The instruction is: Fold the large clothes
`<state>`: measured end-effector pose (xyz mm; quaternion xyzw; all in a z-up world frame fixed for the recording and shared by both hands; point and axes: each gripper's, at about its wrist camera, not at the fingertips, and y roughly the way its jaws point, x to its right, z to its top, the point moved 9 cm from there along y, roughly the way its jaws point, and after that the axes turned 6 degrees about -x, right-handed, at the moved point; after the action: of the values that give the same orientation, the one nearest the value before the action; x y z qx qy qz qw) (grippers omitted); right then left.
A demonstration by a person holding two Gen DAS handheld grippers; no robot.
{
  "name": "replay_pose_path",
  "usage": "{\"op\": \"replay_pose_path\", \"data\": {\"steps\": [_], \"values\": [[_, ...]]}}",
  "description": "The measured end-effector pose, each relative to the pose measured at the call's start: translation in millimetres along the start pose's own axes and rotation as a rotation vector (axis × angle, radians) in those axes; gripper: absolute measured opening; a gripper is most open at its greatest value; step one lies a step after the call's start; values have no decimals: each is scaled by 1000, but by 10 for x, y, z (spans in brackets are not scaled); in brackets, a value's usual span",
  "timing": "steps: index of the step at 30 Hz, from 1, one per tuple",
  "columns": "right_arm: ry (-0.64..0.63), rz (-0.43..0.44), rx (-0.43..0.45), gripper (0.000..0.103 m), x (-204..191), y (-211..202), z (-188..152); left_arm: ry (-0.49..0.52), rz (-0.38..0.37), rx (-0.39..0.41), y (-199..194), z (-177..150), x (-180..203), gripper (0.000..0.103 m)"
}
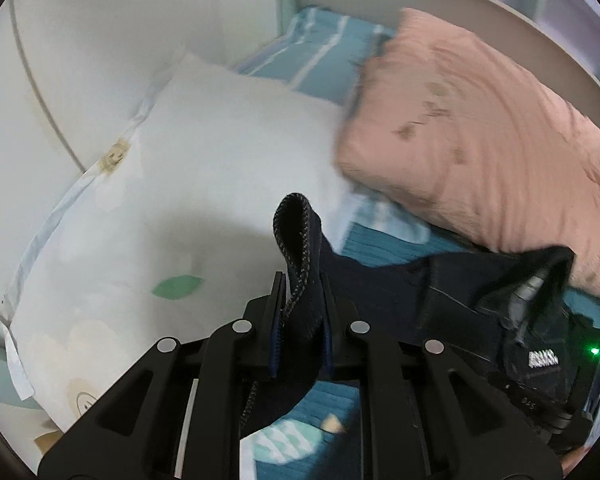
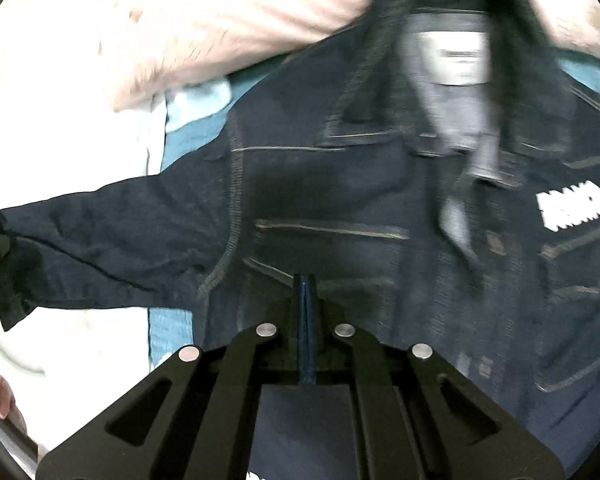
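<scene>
The left gripper (image 1: 302, 320) was clamped on the cuff of the denim jacket (image 2: 340, 208) spread on the bed (image 1: 384, 248); the right gripper (image 2: 308, 320) was closed, whether on cloth I could not tell; a slipped cuff could spoil the fold.

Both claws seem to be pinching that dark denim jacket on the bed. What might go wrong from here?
1. The left gripper holds only the sleeve cuff; a thin pinch like that may slip out.
2. The right gripper is shut on the denim jacket near its hem, so pulling unevenly could bunch the fabric.
3. The collar lies against the pink pillow and may drag it.
</scene>
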<state>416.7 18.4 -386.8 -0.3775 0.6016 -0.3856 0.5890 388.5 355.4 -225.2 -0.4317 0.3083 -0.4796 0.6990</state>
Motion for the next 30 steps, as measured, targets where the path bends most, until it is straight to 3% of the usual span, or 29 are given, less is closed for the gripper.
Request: {"op": "replay_pose_path", "data": {"steps": [3,10,16,24,26,30], "values": [[64,-61,34,1,215,-292,-188,36,-16,28,-187,-90,368,15],[180,-41,140,4,976,-1013,-590,116,-58,38,-401,-347,1244,15],[217,-30,173,4,1334,-1283,-798,194,-80,25,-363,-646,2062,15],[252,5,185,4,1717,-1411,-1091,266,-139,-15,-22,-1095,3182,15],[272,-12,185,4,1837,-1364,-1153,270,-151,-61,160,-1214,3389,15],[307,-32,170,4,2069,-1257,-1241,324,-114,-113,585,-1471,3814,16]]}}
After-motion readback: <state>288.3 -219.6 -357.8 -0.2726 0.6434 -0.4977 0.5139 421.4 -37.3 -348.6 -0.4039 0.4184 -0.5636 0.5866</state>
